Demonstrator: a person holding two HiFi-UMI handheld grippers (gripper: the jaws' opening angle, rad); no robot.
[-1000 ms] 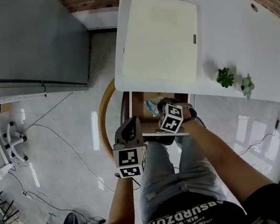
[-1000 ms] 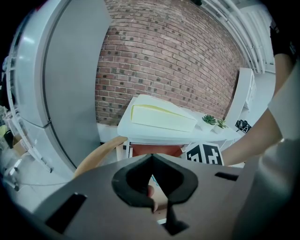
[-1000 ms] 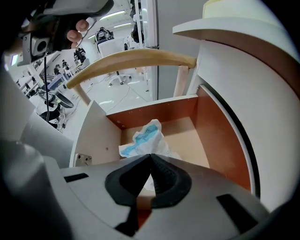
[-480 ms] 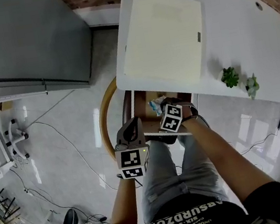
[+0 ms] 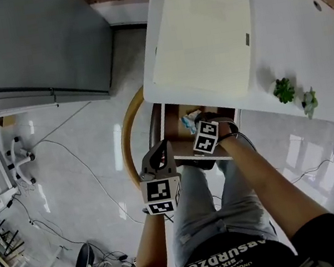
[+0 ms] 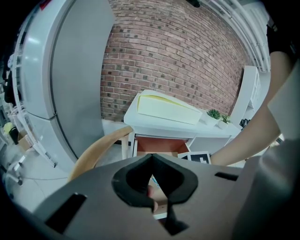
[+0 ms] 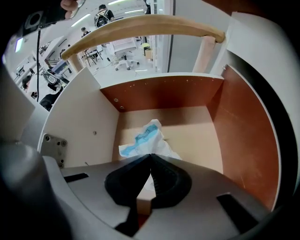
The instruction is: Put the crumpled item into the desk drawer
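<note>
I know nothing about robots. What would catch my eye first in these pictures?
A crumpled white-and-blue item lies in the open desk drawer, with the right gripper closed right before it. Above, the white desk carries a big cream pad and two small plants.

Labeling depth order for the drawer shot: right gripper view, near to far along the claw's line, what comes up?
Right claw → crumpled blue-and-white wrapper → drawer's brown back wall → curved wooden chair rail

White desk (image 5: 312, 35): cream pad (image 5: 201, 32), two plants (image 5: 284, 90)
</note>
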